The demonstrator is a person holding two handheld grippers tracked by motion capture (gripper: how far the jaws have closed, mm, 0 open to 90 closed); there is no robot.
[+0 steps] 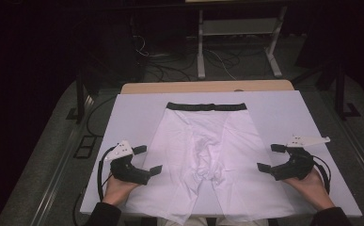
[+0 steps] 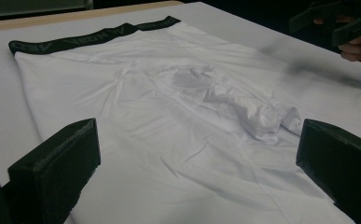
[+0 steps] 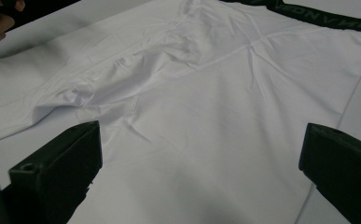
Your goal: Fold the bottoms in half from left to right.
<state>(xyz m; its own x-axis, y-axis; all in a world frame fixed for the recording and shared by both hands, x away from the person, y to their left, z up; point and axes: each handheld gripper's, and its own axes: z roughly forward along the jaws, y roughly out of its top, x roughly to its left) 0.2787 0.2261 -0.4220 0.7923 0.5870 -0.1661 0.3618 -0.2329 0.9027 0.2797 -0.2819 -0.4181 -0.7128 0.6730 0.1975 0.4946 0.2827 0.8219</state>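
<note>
A pair of white shorts [image 1: 207,155] with a black waistband [image 1: 206,107] lies flat on the white board [image 1: 283,113], waistband at the far side, legs toward me. The cloth bunches at the crotch [image 2: 257,114]. My left gripper [image 1: 147,160] hovers open just off the shorts' left edge, jaws pointing at the left leg. At the right edge my right gripper [image 1: 270,157] stands open too, aimed at the right leg [image 3: 206,116]. Nothing sits between either pair of jaws. In the left gripper view the shorts [image 2: 178,121] spread out ahead, with the right gripper [image 2: 341,21] far off.
The white board lies on a wooden table [image 1: 208,86] whose far edge shows beyond it. Dark floor with cables [image 1: 170,66] and a white metal stand [image 1: 238,42] lie behind. The shorts' hems hang slightly over the near board edge [image 1: 184,219].
</note>
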